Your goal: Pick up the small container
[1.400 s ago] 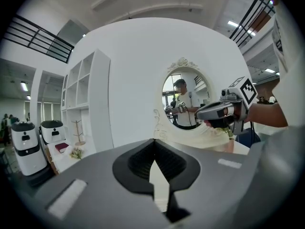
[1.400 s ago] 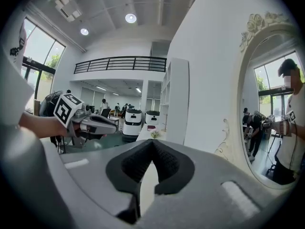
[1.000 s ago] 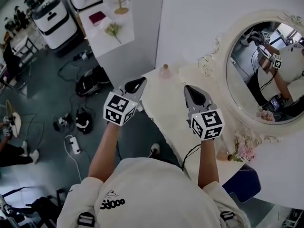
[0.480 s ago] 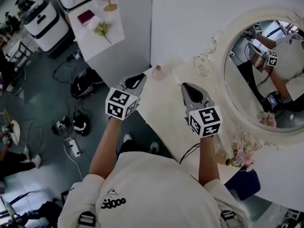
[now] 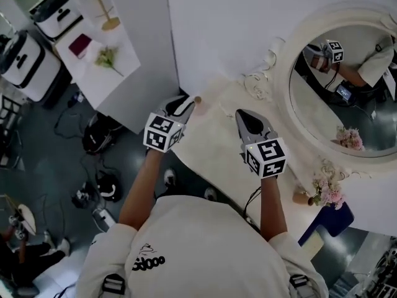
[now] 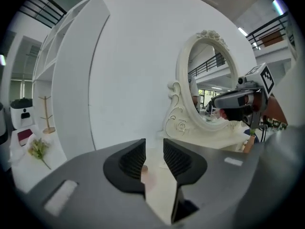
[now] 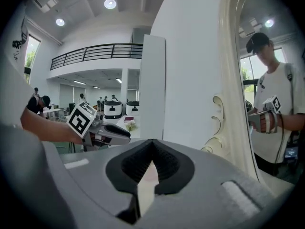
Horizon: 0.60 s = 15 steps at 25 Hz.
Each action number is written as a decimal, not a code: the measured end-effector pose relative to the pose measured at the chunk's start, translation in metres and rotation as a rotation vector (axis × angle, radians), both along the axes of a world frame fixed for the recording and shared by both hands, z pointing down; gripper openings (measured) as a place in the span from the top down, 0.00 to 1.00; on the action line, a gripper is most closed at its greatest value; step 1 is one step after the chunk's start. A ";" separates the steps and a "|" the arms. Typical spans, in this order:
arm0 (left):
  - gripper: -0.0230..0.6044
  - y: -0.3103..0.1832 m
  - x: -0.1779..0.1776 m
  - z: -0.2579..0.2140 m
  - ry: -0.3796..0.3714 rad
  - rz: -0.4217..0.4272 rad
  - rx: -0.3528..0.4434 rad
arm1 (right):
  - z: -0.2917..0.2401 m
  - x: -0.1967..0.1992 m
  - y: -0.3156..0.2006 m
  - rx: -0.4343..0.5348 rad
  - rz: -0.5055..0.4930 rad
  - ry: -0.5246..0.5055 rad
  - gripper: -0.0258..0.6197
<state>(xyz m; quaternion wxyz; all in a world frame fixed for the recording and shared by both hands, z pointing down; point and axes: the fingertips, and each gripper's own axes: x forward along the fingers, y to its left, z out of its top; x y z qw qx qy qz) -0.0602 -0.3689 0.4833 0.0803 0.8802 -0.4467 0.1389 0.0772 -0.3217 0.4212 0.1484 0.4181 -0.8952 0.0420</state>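
Note:
The small container (image 5: 198,99), a pale pink bottle with a brown top, stands at the far corner of the cream dressing table (image 5: 214,138). My left gripper (image 5: 186,103) is right before it, jaws parted after just opening. In the left gripper view the container (image 6: 144,170) shows low in the gap of the left gripper (image 6: 154,149), and the pads do not touch it. My right gripper (image 5: 241,115) hovers over the tabletop to the right, shut and empty; its tips meet in the right gripper view (image 7: 152,144).
A large oval mirror (image 5: 341,98) in an ornate white frame stands on the table's right side. A small vase of pink flowers (image 5: 327,191) sits at the near right. A white wall panel rises behind the table. Cables and bags lie on the floor to the left.
Both grippers moved forward over the table toward the far corner. The left gripper closed in on the container and its jaws went from shut to parted. The right stayed shut.

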 end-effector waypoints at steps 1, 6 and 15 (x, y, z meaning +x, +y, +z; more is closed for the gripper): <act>0.74 -0.008 0.001 0.006 -0.005 0.025 -0.015 | 0.001 0.000 -0.004 -0.004 0.025 0.000 0.96; 0.66 -0.037 0.008 0.044 -0.038 0.149 -0.088 | 0.014 -0.002 -0.018 -0.038 0.146 0.001 0.96; 0.56 -0.076 0.025 0.128 -0.091 0.293 -0.174 | 0.042 -0.006 -0.029 -0.116 0.287 0.042 0.96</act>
